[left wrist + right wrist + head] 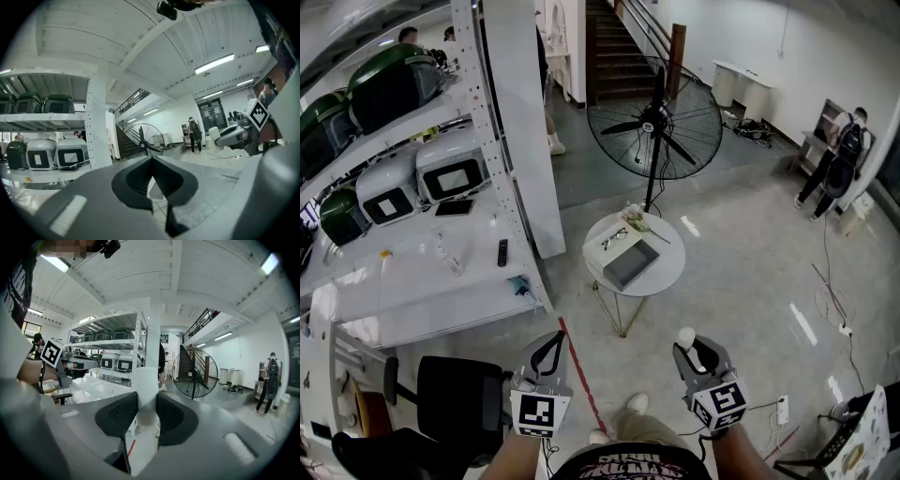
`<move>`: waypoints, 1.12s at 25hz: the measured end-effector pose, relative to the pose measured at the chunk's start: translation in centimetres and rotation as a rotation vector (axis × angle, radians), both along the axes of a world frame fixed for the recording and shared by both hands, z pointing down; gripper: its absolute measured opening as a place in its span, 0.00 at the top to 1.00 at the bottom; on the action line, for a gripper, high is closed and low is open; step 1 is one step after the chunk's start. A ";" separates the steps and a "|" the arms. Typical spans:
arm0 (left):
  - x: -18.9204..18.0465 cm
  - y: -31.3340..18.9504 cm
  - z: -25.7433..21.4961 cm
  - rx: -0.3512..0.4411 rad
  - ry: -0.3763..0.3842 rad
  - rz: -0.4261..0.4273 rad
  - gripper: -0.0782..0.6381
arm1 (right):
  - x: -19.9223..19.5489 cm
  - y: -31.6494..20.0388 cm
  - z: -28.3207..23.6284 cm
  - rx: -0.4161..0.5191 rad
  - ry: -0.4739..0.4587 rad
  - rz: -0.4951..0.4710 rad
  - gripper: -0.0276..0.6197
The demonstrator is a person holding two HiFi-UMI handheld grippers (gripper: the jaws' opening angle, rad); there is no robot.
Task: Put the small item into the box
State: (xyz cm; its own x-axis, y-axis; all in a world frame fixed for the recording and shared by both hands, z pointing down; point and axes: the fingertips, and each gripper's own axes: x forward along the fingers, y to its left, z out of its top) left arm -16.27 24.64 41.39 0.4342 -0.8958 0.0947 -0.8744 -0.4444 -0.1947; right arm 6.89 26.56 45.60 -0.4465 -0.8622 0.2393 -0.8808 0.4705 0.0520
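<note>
In the head view a small white round-ended item [685, 334] sticks up from my right gripper [687, 347], which is shut on it. The right gripper view shows the same white item [146, 385] upright between the jaws of the right gripper [146, 401]. My left gripper [550, 337] is held low beside it. In its own view the left gripper [152, 159] has its tips together with nothing in them. An open grey box [631, 264] lies on a small round white table [668, 272], ahead of both grippers and well apart from them.
Glasses [615, 237] and a small flower bunch [635, 219] share the table. A big standing fan [656, 117] is behind it. White shelving [422, 272] with monitors fills the left, a black chair [455, 394] sits at lower left. A red floor line [581, 375] runs between. People [844, 155] stand far right.
</note>
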 end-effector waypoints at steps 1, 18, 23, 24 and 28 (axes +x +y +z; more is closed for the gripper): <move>0.2 0.0 0.0 0.001 -0.002 0.005 0.89 | 0.0 -0.1 -0.1 0.004 0.002 -0.002 0.72; 5.9 -9.9 0.6 -0.013 0.005 0.063 0.89 | 3.0 -10.9 -0.8 0.036 -0.057 -0.022 0.72; 7.8 -13.9 1.9 -0.048 -0.004 0.078 0.89 | 4.4 -14.7 0.2 0.018 -0.061 -0.039 0.72; 8.2 -14.7 2.1 -0.052 -0.004 0.079 0.89 | 4.7 -15.4 0.6 0.001 -0.062 -0.041 0.72; 9.7 -17.7 2.0 -0.054 -0.004 0.083 0.89 | 5.5 -17.7 1.6 -0.061 -0.061 -0.053 0.72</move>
